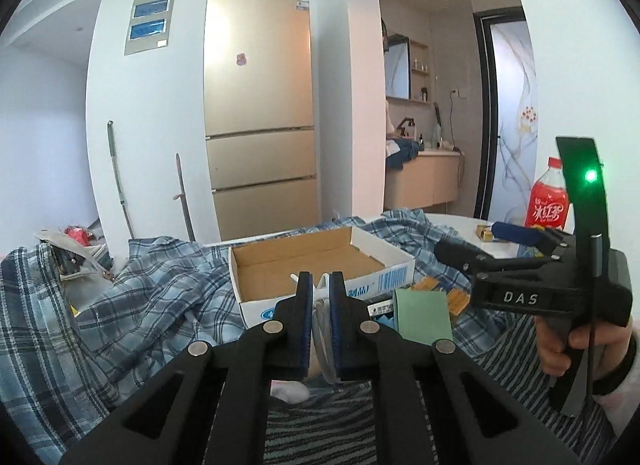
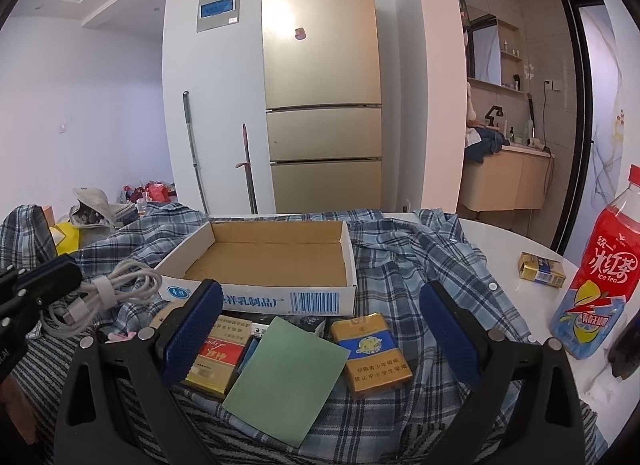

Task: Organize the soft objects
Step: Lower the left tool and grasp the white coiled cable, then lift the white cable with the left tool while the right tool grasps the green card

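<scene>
Covering most of the round white table (image 2: 508, 241), a blue plaid shirt (image 2: 420, 265) is spread in loose folds, and a grey striped cloth (image 1: 312, 425) is seen at the near edge under both grippers. Ahead of the right gripper (image 2: 320, 313) an open cardboard box (image 2: 276, 257) is set on the shirt, its brown inside bare. Between that gripper's spread fingers, a green card (image 2: 288, 377), a red and gold pack (image 2: 216, 357) and a yellow and blue pack (image 2: 372, 349) are laid flat on the cloth. The right gripper is released, with nothing pressed by its blue pads. To its right a red iced tea bottle (image 2: 592, 285) is stood upright on the bare table, and a small gold pack (image 2: 542, 269) is placed beyond it. Across the room a gold fridge (image 2: 320, 85) is set against a white wall, with two long handles leaned beside it and a washroom counter (image 2: 508, 181) seen through an arch on the right.

The left gripper (image 1: 320, 285) is clenched on a coiled white cable (image 2: 108, 293), which is bundled in several loops by a pale strap, with a plug end hung below. The bundle is held clear of the shirt, just short of the box's near left corner.
</scene>
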Tool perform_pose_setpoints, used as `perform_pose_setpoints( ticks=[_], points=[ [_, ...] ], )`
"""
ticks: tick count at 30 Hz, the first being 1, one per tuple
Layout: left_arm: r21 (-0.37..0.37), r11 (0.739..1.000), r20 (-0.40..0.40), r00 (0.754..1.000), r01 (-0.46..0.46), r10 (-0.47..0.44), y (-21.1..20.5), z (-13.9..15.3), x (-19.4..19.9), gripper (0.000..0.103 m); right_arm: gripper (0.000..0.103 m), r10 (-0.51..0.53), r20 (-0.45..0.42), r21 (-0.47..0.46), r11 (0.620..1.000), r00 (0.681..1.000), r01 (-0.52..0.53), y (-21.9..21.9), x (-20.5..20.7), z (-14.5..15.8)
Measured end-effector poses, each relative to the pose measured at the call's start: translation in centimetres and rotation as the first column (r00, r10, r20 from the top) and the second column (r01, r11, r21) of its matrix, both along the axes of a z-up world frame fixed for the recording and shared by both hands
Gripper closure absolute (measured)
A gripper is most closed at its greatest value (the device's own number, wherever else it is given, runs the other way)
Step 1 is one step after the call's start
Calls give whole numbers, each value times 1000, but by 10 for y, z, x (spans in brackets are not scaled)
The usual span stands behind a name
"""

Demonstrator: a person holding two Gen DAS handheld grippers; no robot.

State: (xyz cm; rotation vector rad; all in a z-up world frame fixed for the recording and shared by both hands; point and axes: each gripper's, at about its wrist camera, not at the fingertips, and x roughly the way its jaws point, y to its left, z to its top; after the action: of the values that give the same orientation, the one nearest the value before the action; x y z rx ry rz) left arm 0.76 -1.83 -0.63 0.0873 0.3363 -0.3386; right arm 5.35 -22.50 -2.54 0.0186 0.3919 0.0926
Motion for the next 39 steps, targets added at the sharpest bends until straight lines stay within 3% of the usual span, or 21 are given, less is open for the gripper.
perform_pose_setpoints(
  ticks=[4,7,9,19,27,29,31,39],
  points=[
    [82,995,-4,998,-57,57,-9,-6,2,94,4,23,-39,-6,1000,999,-24,3,4,-4],
    [132,989,-122,989,-69,86,-13,-20,23,94,4,22,-70,-11,1000,997,-23,4,9,-8],
    [178,980,-214,968,-91,129,-13,-31,36,94,4,21,-87,-2,1000,996,-21,3,11,-10],
    [107,994,-431,899,-37,80,-3,-57,63,94,4,32,-113,11,999,993,-31,1,14,-13],
    [94,995,-444,893,-31,70,-2,-60,68,92,4,59,-138,18,998,989,-57,4,15,-15],
    [92,995,-456,887,-38,76,0,-62,71,76,4,57,-137,13,998,989,-56,5,15,-15],
    [76,996,-476,877,-40,72,3,-64,75,71,4,56,-141,15,998,988,-55,4,16,-15],
    [84,996,-499,865,-3,45,-4,-70,79,72,4,47,-154,19,999,987,-45,3,18,-17]
  ],
)
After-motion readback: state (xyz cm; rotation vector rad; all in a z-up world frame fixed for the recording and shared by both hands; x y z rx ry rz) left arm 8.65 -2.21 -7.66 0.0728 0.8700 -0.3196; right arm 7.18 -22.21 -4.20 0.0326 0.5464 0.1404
